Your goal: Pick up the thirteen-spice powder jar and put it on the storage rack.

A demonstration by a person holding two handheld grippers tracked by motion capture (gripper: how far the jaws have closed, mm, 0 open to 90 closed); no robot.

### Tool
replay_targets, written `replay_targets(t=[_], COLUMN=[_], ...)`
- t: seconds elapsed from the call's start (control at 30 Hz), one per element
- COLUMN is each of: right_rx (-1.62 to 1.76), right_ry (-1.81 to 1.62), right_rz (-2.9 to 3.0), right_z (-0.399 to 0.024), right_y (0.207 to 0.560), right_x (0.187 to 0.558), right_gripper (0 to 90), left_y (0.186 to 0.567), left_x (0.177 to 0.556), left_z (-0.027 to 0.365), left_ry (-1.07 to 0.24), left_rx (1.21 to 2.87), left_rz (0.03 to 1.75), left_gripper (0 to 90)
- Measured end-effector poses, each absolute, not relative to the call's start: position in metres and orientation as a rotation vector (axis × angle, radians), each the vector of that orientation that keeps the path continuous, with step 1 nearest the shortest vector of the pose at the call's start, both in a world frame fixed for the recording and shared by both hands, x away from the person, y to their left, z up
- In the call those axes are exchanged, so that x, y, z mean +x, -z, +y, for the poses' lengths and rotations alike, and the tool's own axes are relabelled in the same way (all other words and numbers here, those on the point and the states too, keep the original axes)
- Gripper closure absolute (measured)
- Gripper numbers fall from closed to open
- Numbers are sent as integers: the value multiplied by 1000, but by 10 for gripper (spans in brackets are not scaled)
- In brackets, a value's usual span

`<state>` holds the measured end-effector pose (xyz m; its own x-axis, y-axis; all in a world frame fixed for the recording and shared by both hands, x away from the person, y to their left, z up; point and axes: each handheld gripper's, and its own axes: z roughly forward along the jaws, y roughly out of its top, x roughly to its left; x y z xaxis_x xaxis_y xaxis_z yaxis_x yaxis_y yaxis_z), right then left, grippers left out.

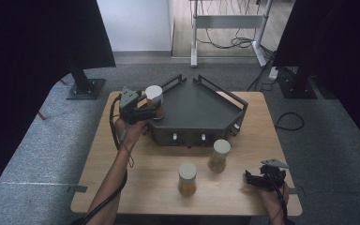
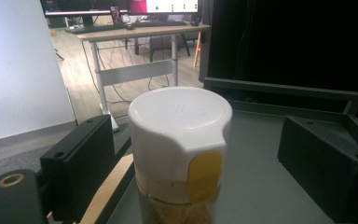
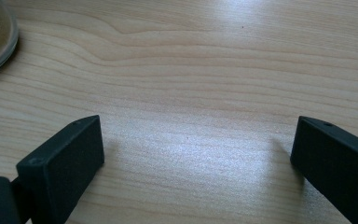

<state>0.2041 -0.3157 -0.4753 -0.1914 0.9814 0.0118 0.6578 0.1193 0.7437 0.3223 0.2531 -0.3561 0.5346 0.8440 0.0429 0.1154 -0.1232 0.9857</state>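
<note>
At the tray's [image 1: 201, 105] nine o'clock corner, the jar [image 1: 153, 96] is stood, its base hidden. It is flanked, untouched, by the released jaws of the left gripper [image 1: 155, 110], held level. At five o'clock, the right gripper [image 1: 253, 178] is rested wide open, gripping nothing.

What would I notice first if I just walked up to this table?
Probably the big dark five-sided tray at the back of the wooden table, with a white-capped jar standing on its left corner between the open jaws of the left gripper. Two more jars wait on the wood in front.
</note>
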Motion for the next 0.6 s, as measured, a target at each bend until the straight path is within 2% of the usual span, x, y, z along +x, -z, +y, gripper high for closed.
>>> replay_targets(t=[0.6], right_rx=[1581], right_ry=[-862], right_rz=[1912], right_z=[-316], right_y=[475], right_x=[204], right_gripper=[18], left_y=[351], left_x=[292], left_z=[277], left_ry=[-785], left_rx=[1600], left_rz=[849], left_gripper=[112])
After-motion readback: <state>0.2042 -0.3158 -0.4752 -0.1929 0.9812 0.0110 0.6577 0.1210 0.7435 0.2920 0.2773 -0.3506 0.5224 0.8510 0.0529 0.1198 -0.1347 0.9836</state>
